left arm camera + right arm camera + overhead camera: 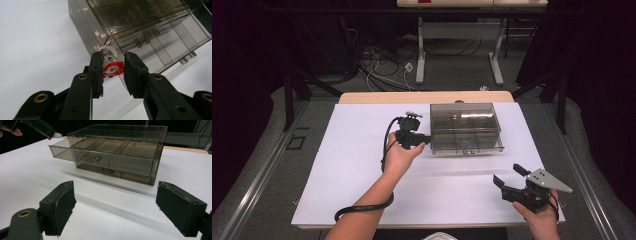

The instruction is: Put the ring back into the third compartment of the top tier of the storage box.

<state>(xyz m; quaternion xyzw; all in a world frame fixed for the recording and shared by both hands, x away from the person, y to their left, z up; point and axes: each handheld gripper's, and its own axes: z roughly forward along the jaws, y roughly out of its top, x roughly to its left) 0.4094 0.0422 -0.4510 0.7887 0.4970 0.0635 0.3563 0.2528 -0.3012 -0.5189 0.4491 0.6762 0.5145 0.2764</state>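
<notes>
Left gripper (pixel 113 72), jaws narrow, holds a Santa charm (pixel 113 69) at the box's (pixel 466 127) nine o'clock; right gripper (pixel 508 181) gapes wide at five.

Left gripper (pixel 113 70) pinching Santa charm (pixel 113 69) — beside smoky drawer box (pixel 140 27) corner.

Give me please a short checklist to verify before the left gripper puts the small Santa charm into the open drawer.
1. Santa charm between the left gripper pads: ok, though whether the grip is firm: cannot tell.
2. Top drawer of the smoky organizer box pulled open: ok.
3. Drawer compartments free: ok, they look empty.
4. Charm above the drawer opening: not ok, it is at the box's corner.
5. Right gripper out of the way: ok, open and near the table's front edge.
</notes>
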